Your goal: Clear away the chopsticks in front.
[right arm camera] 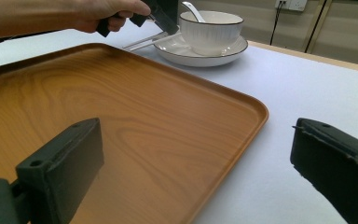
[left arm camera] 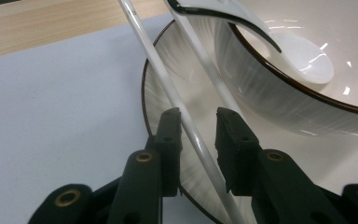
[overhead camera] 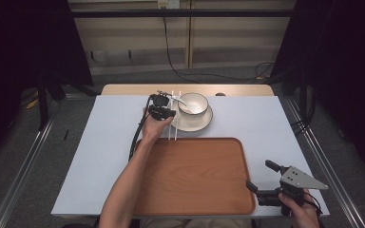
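Claw-wise, the left claw (left arm camera: 198,127) stood unclenched around one thin white chopstick (left arm camera: 186,122); squeezing evenly, both pads square, seemed wise.

Our forearms were bare. Each black hand-held gripper, left (overhead camera: 167,112) and right (overhead camera: 260,182), had brass-ringed screw holes; a black cable trailed from the left, a grey three-cornered plate topped the right.
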The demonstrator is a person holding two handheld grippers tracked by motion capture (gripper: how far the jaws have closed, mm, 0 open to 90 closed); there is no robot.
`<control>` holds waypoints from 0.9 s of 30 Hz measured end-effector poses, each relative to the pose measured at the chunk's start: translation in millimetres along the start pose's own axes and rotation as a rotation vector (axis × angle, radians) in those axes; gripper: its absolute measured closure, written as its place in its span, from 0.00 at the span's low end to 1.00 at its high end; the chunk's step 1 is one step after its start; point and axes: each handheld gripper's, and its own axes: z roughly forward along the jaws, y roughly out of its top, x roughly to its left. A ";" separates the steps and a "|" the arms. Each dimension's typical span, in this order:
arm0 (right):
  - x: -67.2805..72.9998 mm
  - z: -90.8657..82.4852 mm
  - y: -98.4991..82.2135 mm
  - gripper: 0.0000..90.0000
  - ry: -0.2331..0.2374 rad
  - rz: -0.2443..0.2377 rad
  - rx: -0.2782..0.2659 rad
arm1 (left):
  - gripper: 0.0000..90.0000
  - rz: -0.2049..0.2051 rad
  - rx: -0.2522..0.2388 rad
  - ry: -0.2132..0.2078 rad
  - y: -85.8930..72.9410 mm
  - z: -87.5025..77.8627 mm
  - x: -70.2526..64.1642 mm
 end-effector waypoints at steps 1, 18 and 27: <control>0.0 0.1 -0.2 0.02 0.002 0.000 -0.002 | 0.76 -0.003 -0.016 -0.004 0.1 1.2 -1.7; 0.6 -1.0 -0.9 0.02 0.010 0.000 0.002 | 0.81 -0.057 0.005 0.022 6.3 12.0 0.7; -0.6 -3.1 -1.0 0.02 -0.008 0.006 -0.010 | 0.88 -0.089 -0.002 0.040 4.5 15.1 1.5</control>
